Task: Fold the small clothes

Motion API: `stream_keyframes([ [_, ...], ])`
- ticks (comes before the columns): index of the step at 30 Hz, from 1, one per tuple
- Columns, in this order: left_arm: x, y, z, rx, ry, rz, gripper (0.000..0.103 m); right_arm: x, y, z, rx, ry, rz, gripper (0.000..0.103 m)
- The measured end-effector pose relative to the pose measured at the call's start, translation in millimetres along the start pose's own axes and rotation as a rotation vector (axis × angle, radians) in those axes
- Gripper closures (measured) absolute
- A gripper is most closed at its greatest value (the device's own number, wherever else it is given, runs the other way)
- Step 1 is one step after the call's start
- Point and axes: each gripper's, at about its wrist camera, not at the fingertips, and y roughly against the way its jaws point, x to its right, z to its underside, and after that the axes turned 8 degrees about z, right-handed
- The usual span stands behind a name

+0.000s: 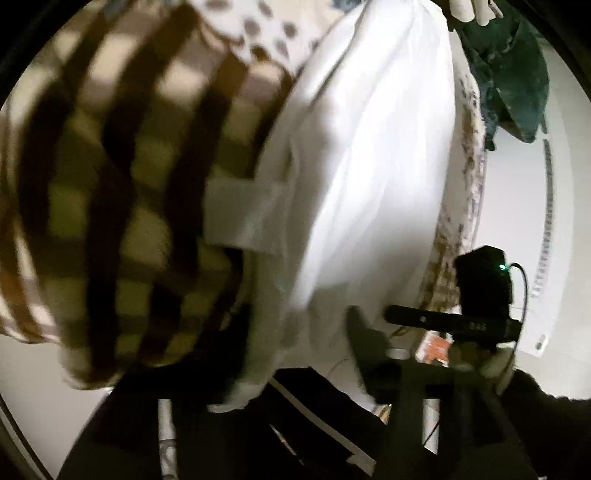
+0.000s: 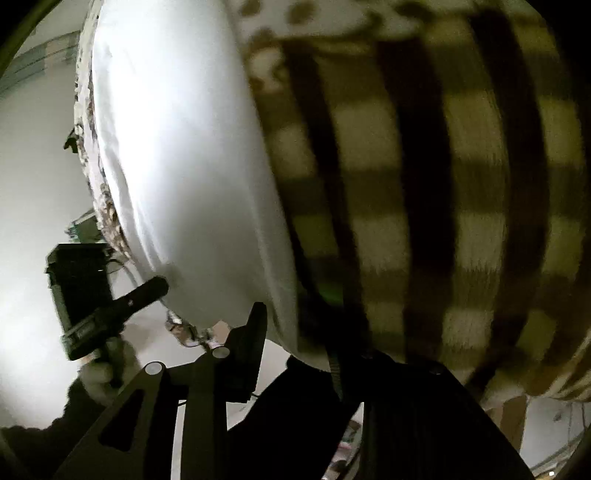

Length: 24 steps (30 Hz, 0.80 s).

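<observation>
A single white garment fills the centre of the left wrist view. It is smooth thin cloth with long soft creases, one flat rectangular band on its left edge, and a loose corner drooping toward the bottom of the frame. In the right wrist view the same garment bulges in the upper left and centre. Behind it, on the left of the left wrist view, lies one thick fuzzy blanket, checked in dark brown, tan and cream. Above that, at the top edge, is a pale fabric with grey-brown dots. A speckled brown-and-white printed edge shows along the garment's right side, and one crumpled teal cloth hangs in the upper right. There are two grippers, both black and hard-edged. The left gripper sits at the lower left of the right wrist view, held by a white-gloved hand, with one bar-shaped finger tip against the garment's lower edge. Its other finger is hidden, so its opening and hold cannot be told. The right gripper, at the lower right of the left wrist view, has one finger lying against the white cloth. Its own camera shows the garment's hem between its fingers, but one finger is covered, so a grip cannot be confirmed.
</observation>
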Motion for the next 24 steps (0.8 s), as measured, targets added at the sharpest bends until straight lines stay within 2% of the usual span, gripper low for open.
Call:
stream_keyframes([
  [3, 3.6, -12.5, 2.1, -0.006, -0.019, -0.006, 0.05, 2.1, -12.0, -1.5, -0.013, -0.008, -0.037, 0.07],
  [5, 5.1, -9.2, 5.7, 0.016, -0.026, -0.025, 0.053, 3.6, -17.6, -1.9, -0.017, -0.016, -0.06, 0.07],
  [7, 5.1, -5.4, 10.4, 0.025, -0.033, -0.069, 0.093, 1.3, -18.9, -0.1, -0.007, -0.009, -0.062, 0.075],
  [8, 4.3, -3.8, 11.9, 0.03, -0.015, -0.083, 0.098, -0.2, -18.0, 2.0, 0.001, -0.003, -0.057, 0.093],
  [9, 2.3, 0.8, 13.3, 0.042, 0.001, -0.073, 0.098, -5.0, -18.8, 4.9, -0.001, -0.004, -0.066, 0.098],
  [13, 17.1, 20.9, 17.4, 0.071, 0.047, -0.038, 0.098, -13.5, 0.7, 13.1, 0.016, 0.001, -0.114, 0.099],
  [14, 12.9, 34.3, 22.9, 0.073, 0.05, -0.02, 0.098, -17.6, 11.1, 17.2, 0.023, 0.004, -0.136, 0.099],
  [18, 39.0, 65.5, 18.3, 0.111, 0.085, 0.065, 0.098, -28.6, 53.6, 22.5, 0.065, 0.01, -0.228, 0.099],
  [21, 68.7, 91.6, -2.8, 0.164, 0.066, 0.128, 0.098, -31.6, 96.0, 11.5, 0.115, 0.041, -0.283, 0.099],
  [24, 91.3, 106.3, -38.2, 0.206, 0.04, 0.183, 0.098, -55.7, 129.1, -19.2, 0.178, 0.079, -0.322, 0.099],
])
